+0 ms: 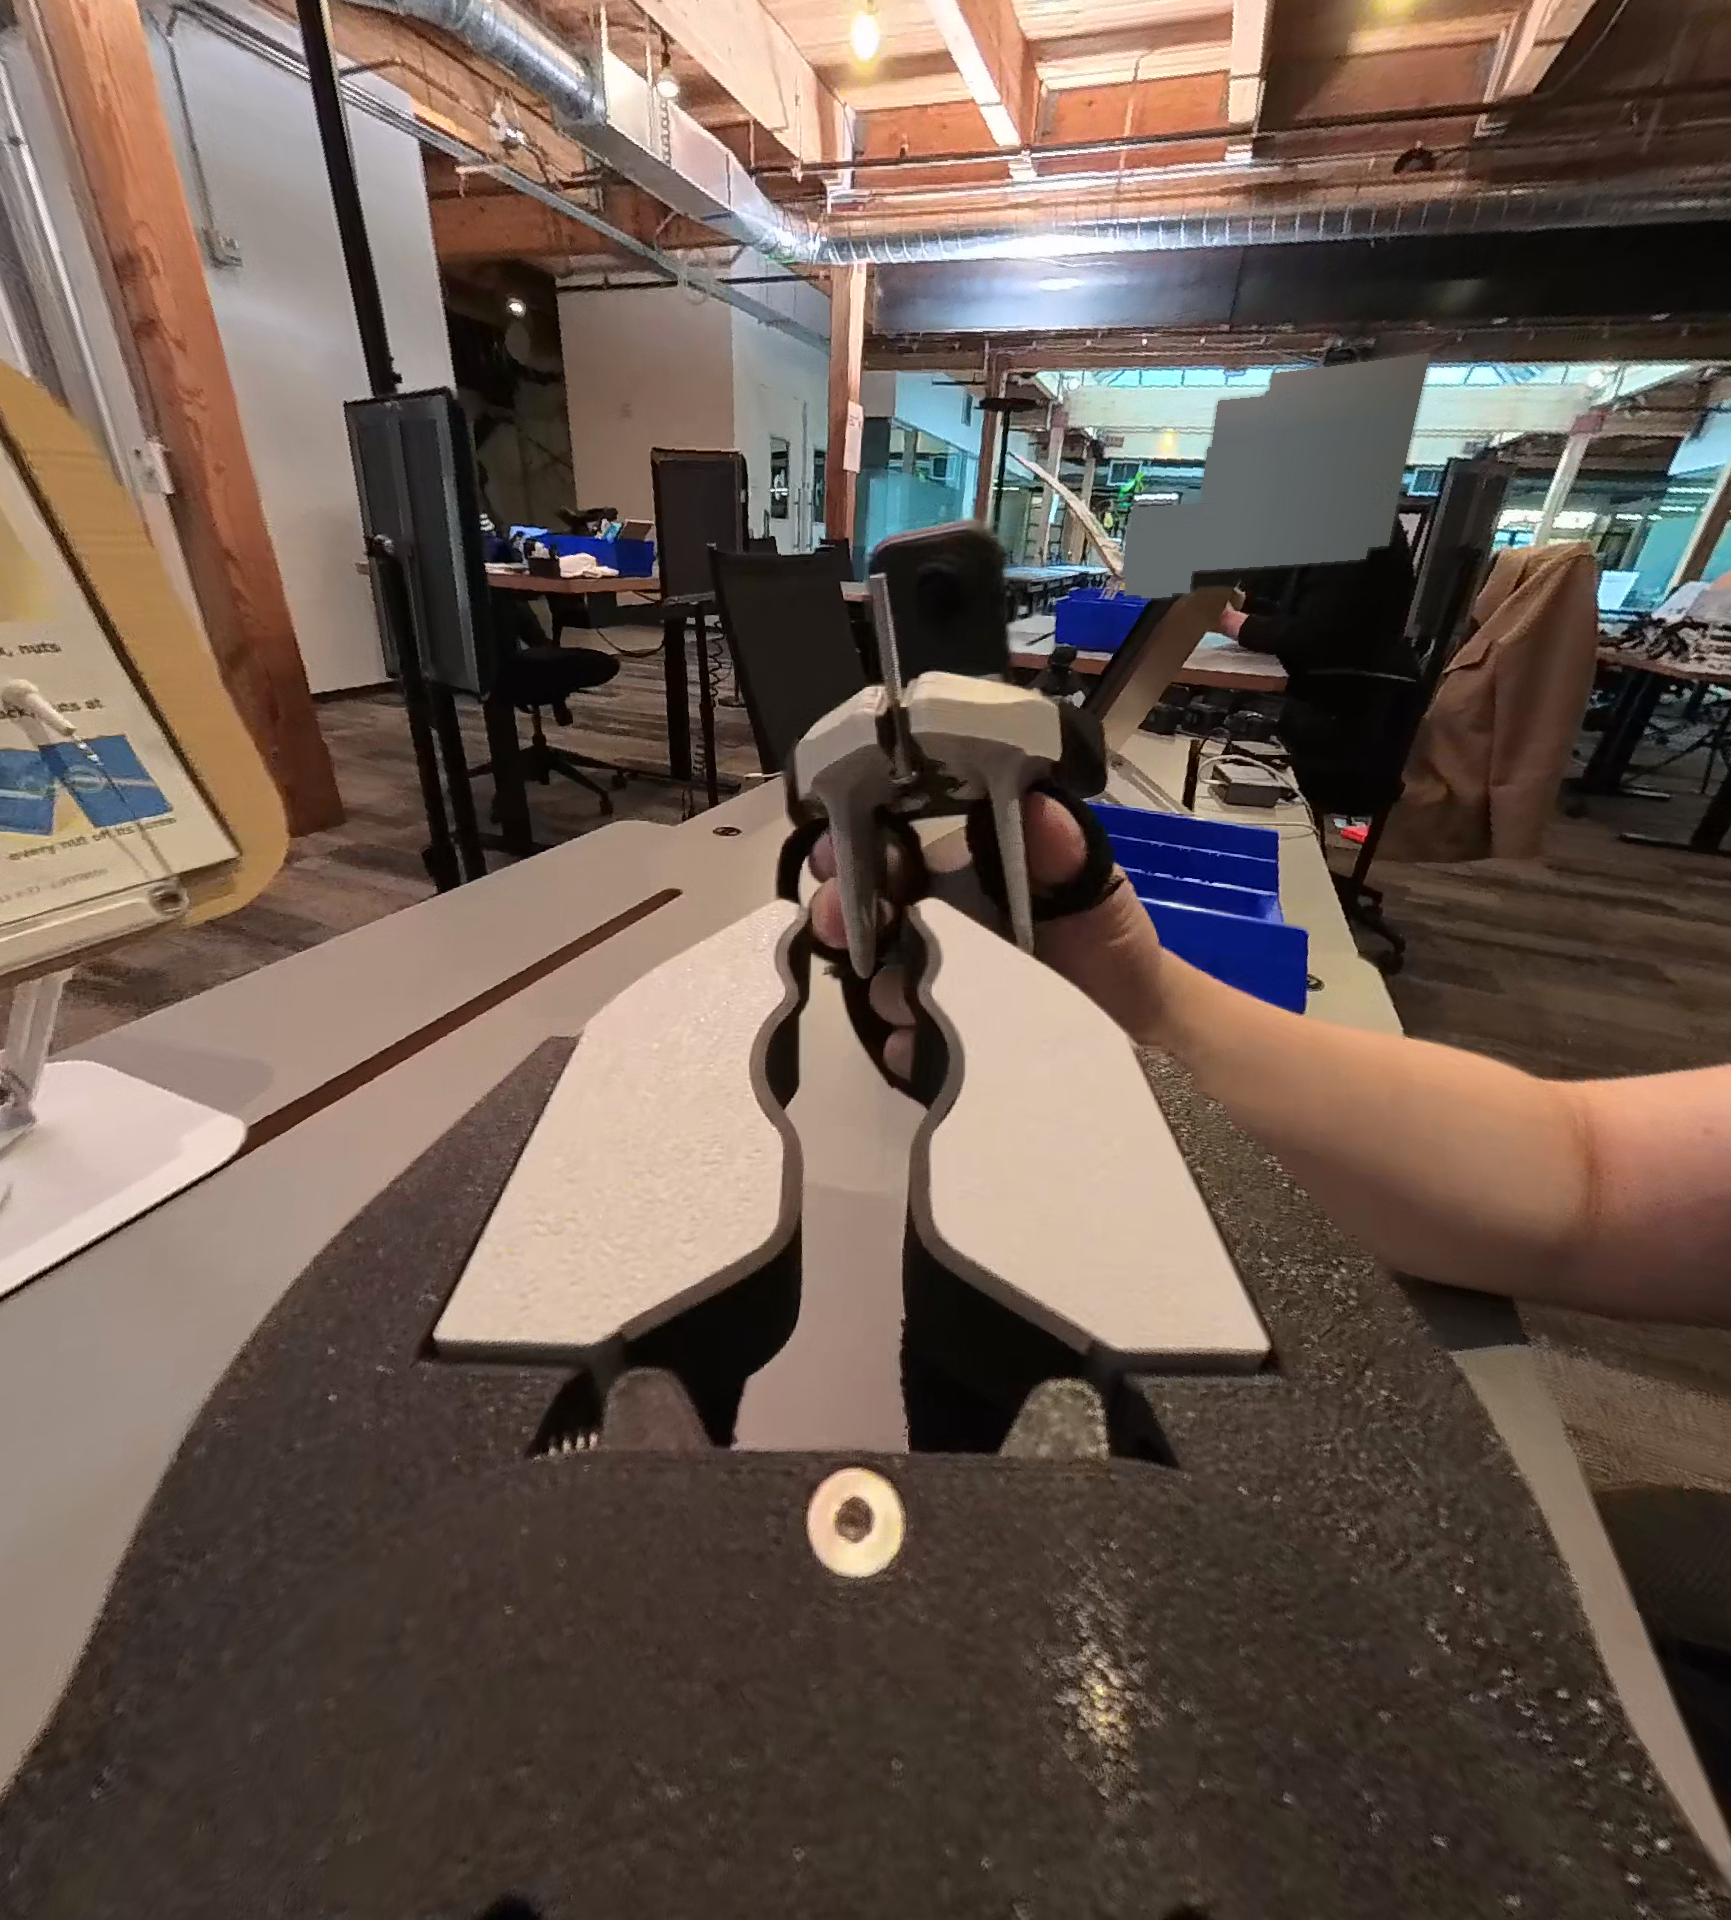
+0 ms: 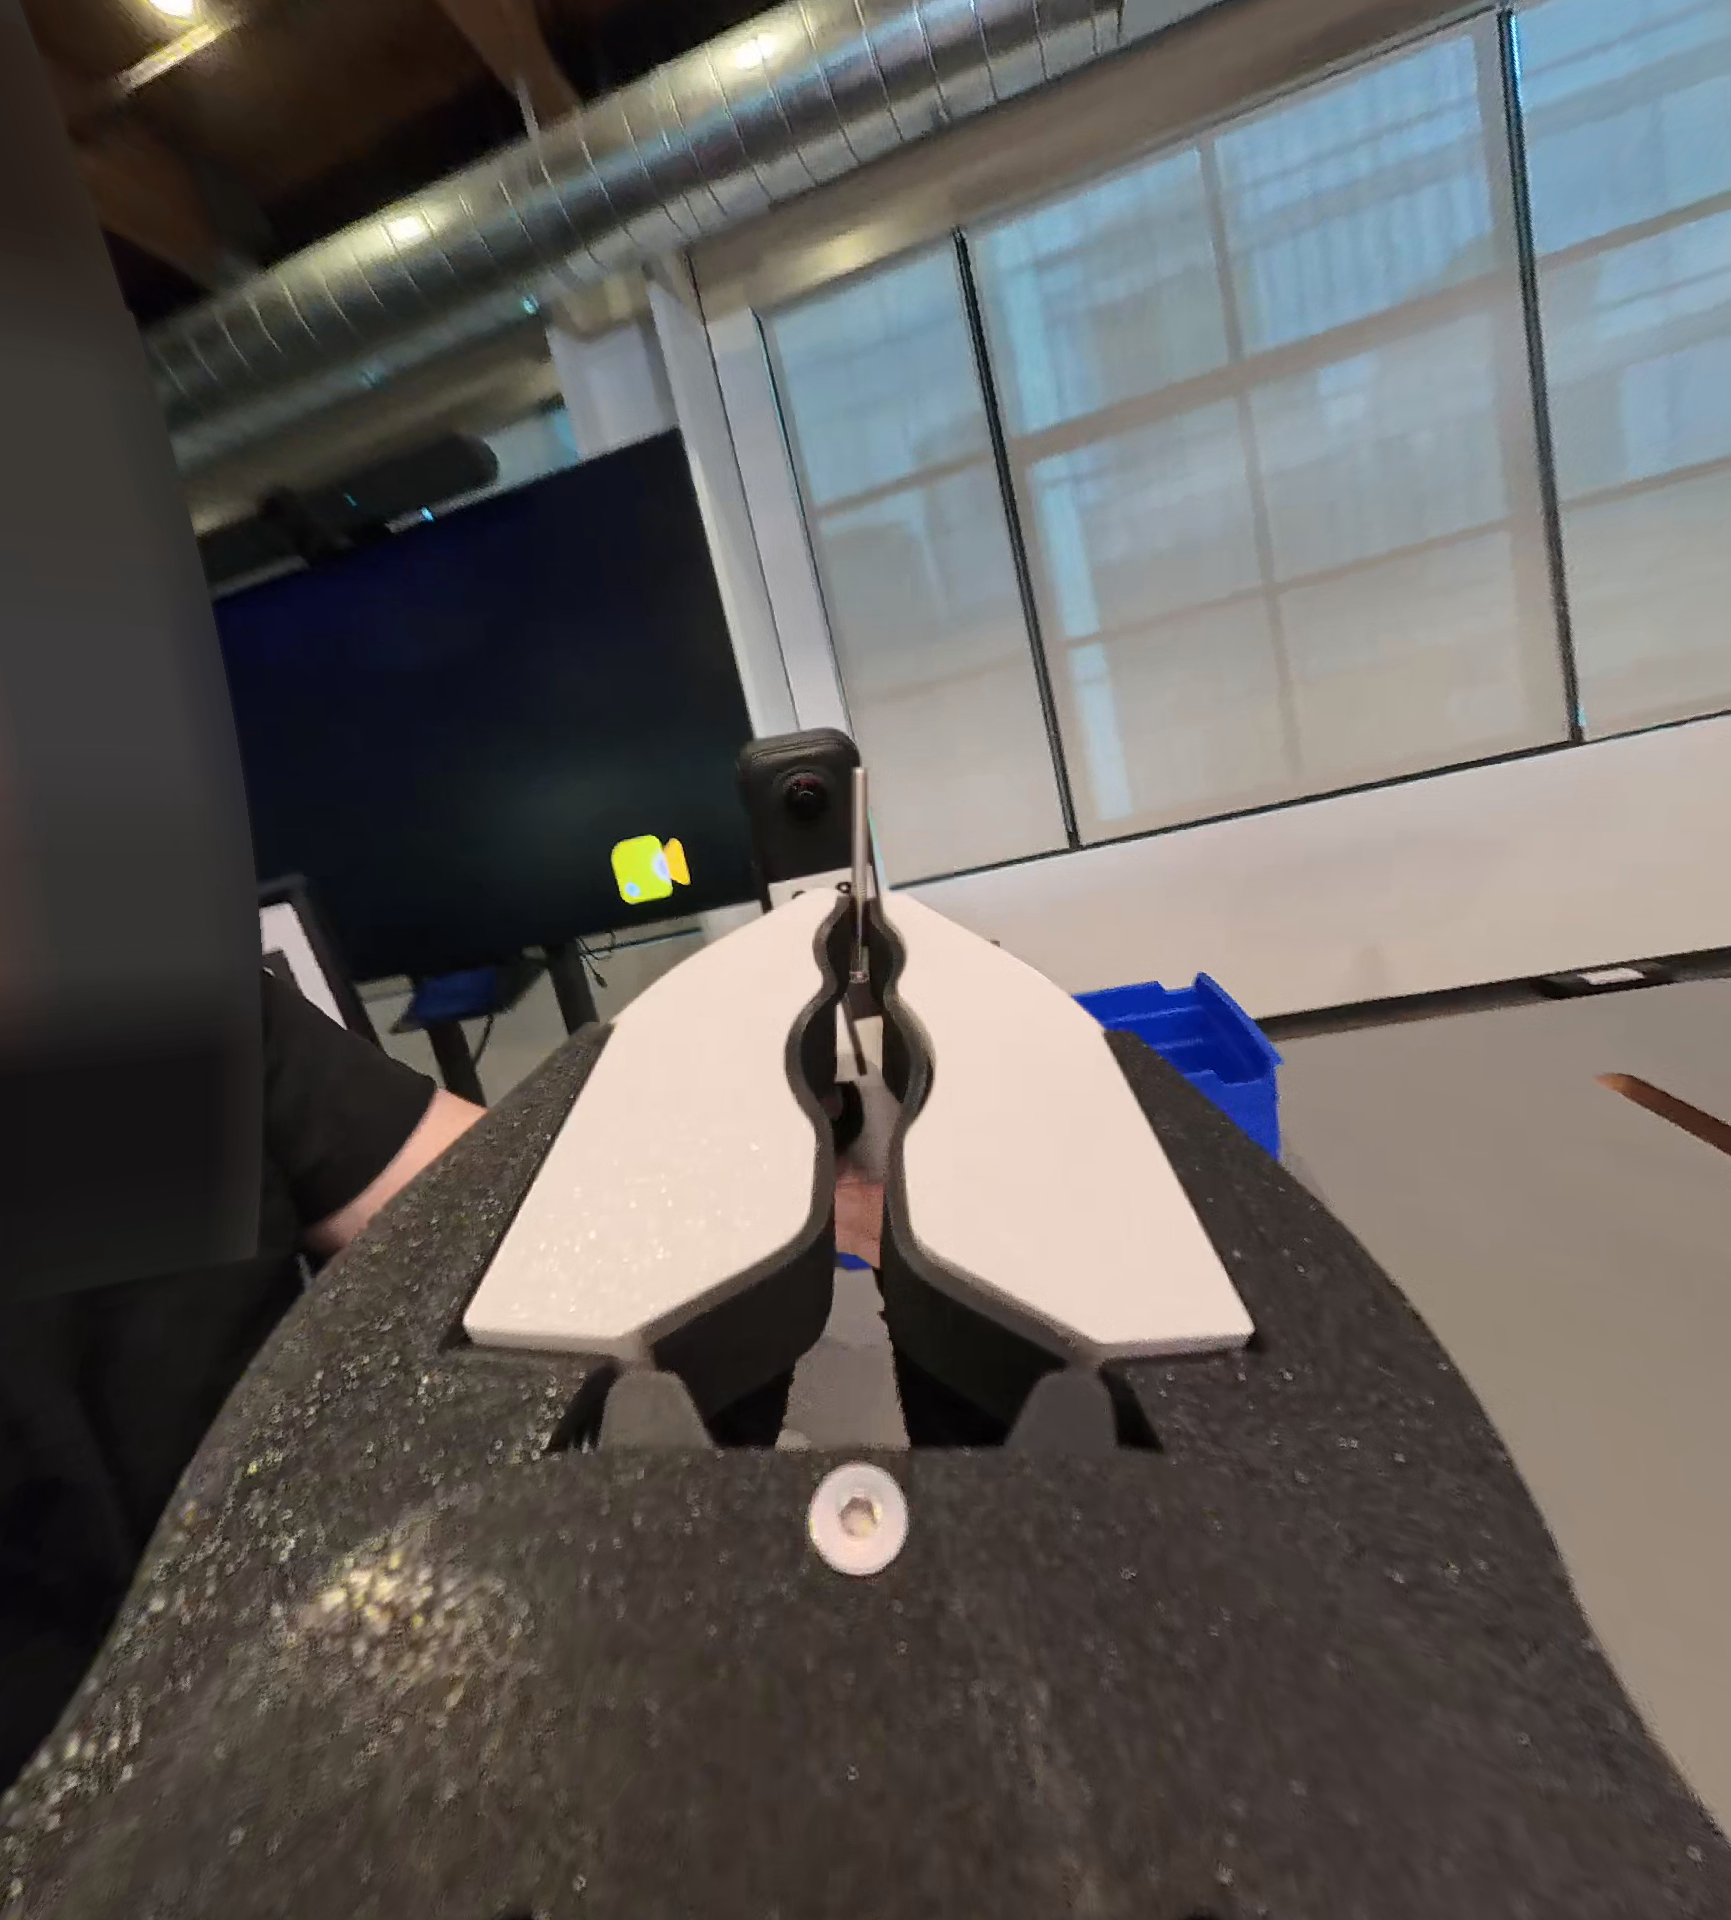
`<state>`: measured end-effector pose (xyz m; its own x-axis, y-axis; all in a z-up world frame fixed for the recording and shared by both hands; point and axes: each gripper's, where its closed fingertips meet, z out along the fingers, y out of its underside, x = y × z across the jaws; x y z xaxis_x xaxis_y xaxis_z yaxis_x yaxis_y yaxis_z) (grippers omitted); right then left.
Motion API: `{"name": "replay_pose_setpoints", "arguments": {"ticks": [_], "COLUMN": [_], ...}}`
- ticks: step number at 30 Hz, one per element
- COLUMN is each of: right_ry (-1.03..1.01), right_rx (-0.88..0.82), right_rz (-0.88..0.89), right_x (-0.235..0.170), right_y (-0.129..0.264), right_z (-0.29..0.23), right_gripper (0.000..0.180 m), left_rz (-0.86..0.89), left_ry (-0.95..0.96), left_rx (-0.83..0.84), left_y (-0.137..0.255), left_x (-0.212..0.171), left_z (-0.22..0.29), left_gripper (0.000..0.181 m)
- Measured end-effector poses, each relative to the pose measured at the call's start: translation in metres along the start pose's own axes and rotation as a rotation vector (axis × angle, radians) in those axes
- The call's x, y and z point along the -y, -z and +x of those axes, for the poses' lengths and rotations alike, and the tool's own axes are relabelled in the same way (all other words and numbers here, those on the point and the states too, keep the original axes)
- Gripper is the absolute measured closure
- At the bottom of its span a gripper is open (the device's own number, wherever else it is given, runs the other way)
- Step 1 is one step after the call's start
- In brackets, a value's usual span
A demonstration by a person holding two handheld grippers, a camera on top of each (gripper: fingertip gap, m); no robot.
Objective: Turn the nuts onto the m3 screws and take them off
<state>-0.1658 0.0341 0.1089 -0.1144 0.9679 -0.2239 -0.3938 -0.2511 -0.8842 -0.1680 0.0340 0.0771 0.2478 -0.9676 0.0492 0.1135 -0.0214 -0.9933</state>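
Observation:
My right gripper [image 2: 856,920] is shut on a long thin metal screw [image 2: 858,862], which stands upright out of its tips. In the left wrist view the right gripper [image 1: 897,743] faces me at close range, held by a hand [image 1: 1079,935], with the screw [image 1: 887,655] rising from between its white fingers. My left gripper [image 1: 859,920] is just in front of the right one; its white fingers [image 1: 674,1143] are apart with nothing visible between them. Only its camera [image 2: 801,805] shows past the right fingers. I see no nut in either view.
Both grippers are held above a grey table [image 1: 404,997]. A stand with an instruction sheet [image 1: 30,727] is at its left. Blue bins [image 1: 1204,904] stand behind the right gripper, and one also shows in the right wrist view [image 2: 1193,1039]. A dark screen [image 2: 487,707] and a person's sleeve [image 2: 341,1101] are at the left. The tips of both grippers are at nearly the same place.

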Motion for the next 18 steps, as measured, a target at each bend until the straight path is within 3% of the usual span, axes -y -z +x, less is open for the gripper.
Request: {"name": "replay_pose_setpoints", "arguments": {"ticks": [5, 18], "right_ry": [0.000, 0.081], "right_rx": [0.022, 0.028], "right_rz": [0.004, -0.075], "right_x": [0.002, -0.006], "right_y": [-0.003, -0.007], "right_z": [-0.007, -0.013], "right_gripper": [0.178, 0.178], "left_rz": [0.033, 0.029], "left_ry": [-0.037, 0.002], "left_rx": [-0.013, -0.063], "left_y": [-0.011, -0.018], "left_x": [0.017, 0.014], "left_z": [0.011, 0.019], "left_gripper": [0.164, 0.163]}}
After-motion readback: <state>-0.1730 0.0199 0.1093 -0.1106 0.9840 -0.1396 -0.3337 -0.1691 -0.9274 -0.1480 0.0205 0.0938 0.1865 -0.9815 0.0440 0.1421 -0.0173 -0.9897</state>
